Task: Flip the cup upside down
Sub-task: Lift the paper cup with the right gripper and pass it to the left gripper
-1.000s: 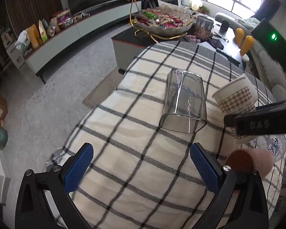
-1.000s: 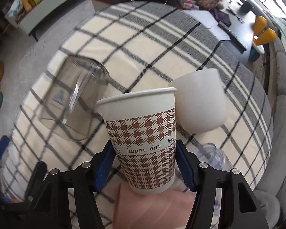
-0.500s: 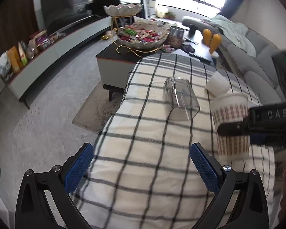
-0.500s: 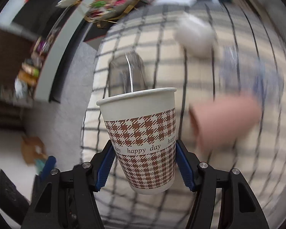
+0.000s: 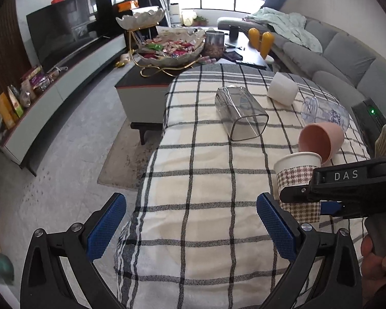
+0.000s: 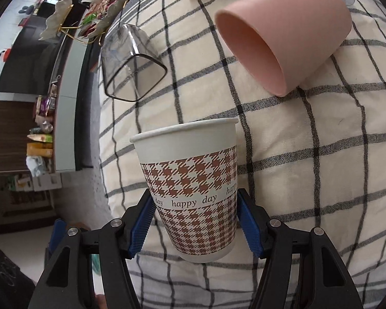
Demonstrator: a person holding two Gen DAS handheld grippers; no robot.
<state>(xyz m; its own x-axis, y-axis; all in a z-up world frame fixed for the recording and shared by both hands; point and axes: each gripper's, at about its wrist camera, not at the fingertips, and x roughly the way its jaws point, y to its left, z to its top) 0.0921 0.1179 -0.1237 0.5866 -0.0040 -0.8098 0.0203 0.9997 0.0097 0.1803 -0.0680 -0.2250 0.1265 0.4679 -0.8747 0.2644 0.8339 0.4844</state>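
My right gripper (image 6: pixel 194 221) is shut on a paper cup (image 6: pixel 193 190) with a brown houndstooth pattern and the words "happy day". The cup is held mouth up, slightly tilted, above the checked cloth. In the left wrist view the paper cup (image 5: pixel 297 177) and the right gripper (image 5: pixel 329 193) show at the right. My left gripper (image 5: pixel 190 229) is open and empty over the near part of the table.
On the checked cloth (image 5: pixel 205 180) lie a clear square glass (image 5: pixel 240 114), a pink cup (image 5: pixel 321 141), a white cup (image 5: pixel 283 92) and a clear plastic cup (image 5: pixel 324 113), all on their sides. A coffee table with a snack bowl (image 5: pixel 172 49) stands beyond; a sofa is at the right.
The right gripper has turned and lowered with the paper cup, which now stands in front of the pink cup. The left gripper has pulled back and tilted up, showing more of the room.
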